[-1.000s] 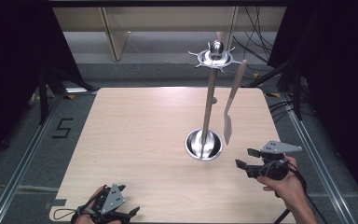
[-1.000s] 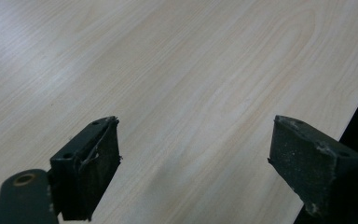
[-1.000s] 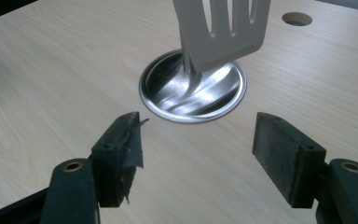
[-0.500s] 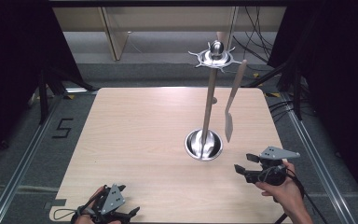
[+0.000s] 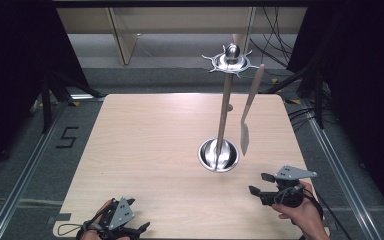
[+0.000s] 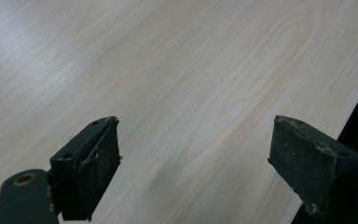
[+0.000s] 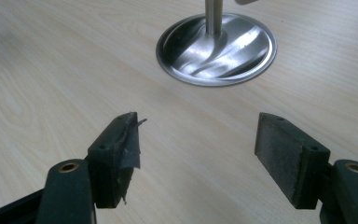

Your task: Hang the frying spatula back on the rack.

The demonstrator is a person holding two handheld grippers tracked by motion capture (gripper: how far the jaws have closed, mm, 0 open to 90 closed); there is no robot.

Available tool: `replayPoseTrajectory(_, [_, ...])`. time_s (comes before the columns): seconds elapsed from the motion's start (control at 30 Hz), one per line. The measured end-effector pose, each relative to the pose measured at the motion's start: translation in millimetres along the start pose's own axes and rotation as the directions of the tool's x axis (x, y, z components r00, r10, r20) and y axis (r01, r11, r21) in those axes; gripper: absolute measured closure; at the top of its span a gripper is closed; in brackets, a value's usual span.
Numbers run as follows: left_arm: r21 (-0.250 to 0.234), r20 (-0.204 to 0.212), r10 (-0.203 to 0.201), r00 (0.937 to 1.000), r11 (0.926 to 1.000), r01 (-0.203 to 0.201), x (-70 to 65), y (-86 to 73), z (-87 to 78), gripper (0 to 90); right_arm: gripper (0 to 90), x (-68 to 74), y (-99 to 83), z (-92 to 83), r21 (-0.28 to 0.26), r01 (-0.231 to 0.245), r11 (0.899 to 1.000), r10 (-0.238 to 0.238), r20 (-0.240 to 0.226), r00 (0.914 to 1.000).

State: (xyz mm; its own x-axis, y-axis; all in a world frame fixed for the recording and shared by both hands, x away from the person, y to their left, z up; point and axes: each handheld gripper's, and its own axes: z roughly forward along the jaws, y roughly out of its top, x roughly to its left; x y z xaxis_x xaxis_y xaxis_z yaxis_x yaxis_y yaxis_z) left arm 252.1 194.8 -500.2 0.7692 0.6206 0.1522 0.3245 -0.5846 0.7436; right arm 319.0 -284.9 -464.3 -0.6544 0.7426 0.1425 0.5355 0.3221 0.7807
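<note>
On the worktop (image 5: pixel 145 145) stands a rack (image 5: pixel 224 107) with a spatula (image 5: pixel 246 120) hanging from its rim. The right gripper (image 5: pixel 261 184), jaws apart, sits near its base; next, probably reach up for the spatula. The left gripper (image 5: pixel 130 231) idles, jaws apart.
</note>
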Motion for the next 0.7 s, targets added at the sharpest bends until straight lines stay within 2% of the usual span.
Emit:
replayPoseTrajectory(0.03, [-0.004, -0.001, -0.001, 1.0, 1.0, 0.001, -0.1, -0.1, 0.3, 15.3, 31.6, -1.1, -1.3, 0.7, -0.009, 0.019, 1.0, -0.019, 0.008, 0.9998])
replayPoseTrajectory(0.13, [-0.004, -0.001, -0.001, 1.0, 1.0, 0.001, -0.1, -0.1, 0.3, 15.3, 31.3, 2.5, -5.1, 0.1, 0.005, -0.012, 1.0, 0.012, 0.015, 0.9998])
replayPoseTrajectory(0.2, [0.008, -0.002, 0.003, 1.0, 1.0, -0.003, 0.1, 0.3, -0.6, 15.3, 31.1, 1.5, -7.2, 0.2, 0.003, 0.012, 1.0, -0.012, 0.017, 0.9998])
replayPoseTrajectory(0.23, [0.008, -0.002, 0.003, 1.0, 1.0, -0.003, 0.1, 0.3, -0.7, 15.3, 31.1, 2.8, -8.8, 0.4, 0.004, -0.001, 1.0, 0.0, 0.014, 0.9999])
replayPoseTrajectory(0.27, [0.008, -0.002, 0.003, 1.0, 1.0, -0.003, 0.1, 0.3, -0.6, 15.2, 31.0, 1.2, -9.7, 0.9, -0.006, 0.03, 1.0, -0.03, 0.022, 0.9993])
replayPoseTrajectory(0.3, [0.009, -0.002, 0.003, 1.0, 1.0, -0.003, 0.0, 0.3, -0.7, 15.3, 31.0, 3.5, -11.7, 0.9, 0.002, 0.004, 1.0, -0.004, 0.007, 1.0])
replayPoseTrajectory(0.33, [0.009, -0.002, 0.002, 1.0, 1.0, -0.002, 0.0, 0.3, -0.6, 15.3, 31.0, 4.2, -12.6, 0.8, 0.011, 0.003, 1.0, -0.003, 0.003, 1.0])
replayPoseTrajectory(0.37, [0.01, -0.002, 0.002, 1.0, 0.9999, -0.002, 0.0, 0.3, -0.6, 15.3, 31.0, 3.3, -14.0, 1.9, 0.006, 0.024, 1.0, -0.024, 0.004, 0.9997])
replayPoseTrajectory(0.4, [-0.004, -0.002, -0.003, 1.0, 1.0, 0.003, -0.3, -0.2, 0.6, 15.3, 31.0, 6.2, -15.6, 1.7, 0.015, 0.01, 1.0, -0.01, 0.014, 0.9998])
replayPoseTrajectory(0.43, [0.0, -0.003, -0.001, 1.0, 1.0, 0.001, -0.3, -0.1, 0.2, 15.3, 31.0, 5.8, -16.8, 3.0, 0.011, 0.021, 1.0, -0.021, 0.002, 0.9998])
replayPoseTrajectory(0.47, [0.023, -0.005, 0.016, 0.9999, 0.9996, -0.016, 0.7, 0.5, -1.4, 15.3, 30.9, 8.4, -18.7, 3.9, 0.024, 0.011, 1.0, -0.011, -0.004, 0.9999])
replayPoseTrajectory(0.5, [0.014, -0.003, 0.015, 0.9999, 0.9998, -0.015, 0.7, 0.2, -0.7, 15.3, 30.9, 7.0, -19.4, 4.5, 0.021, 0.028, 0.999, -0.028, -0.004, 0.9996])
replayPoseTrajectory(0.53, [0.009, -0.004, 0.011, 0.9999, 0.9999, -0.011, 0.4, 0.0, -0.3, 15.3, 30.9, 9.8, -20.9, 4.8, 0.03, 0.009, 1.0, -0.009, -0.005, 0.9999])
replayPoseTrajectory(0.63, [0.009, -0.003, 0.0, 1.0, 1.0, 0.0, -0.3, 0.2, -0.3, 15.3, 30.9, 8.6, -23.3, 5.4, 0.032, 0.033, 0.999, -0.033, 0.009, 0.9994])
replayPoseTrajectory(0.7, [0.002, -0.003, -0.002, 1.0, 1.0, 0.002, -0.4, -0.1, 0.5, 15.3, 30.8, 8.8, -24.3, 5.4, 0.03, 0.031, 0.999, -0.031, 0.011, 0.9994])
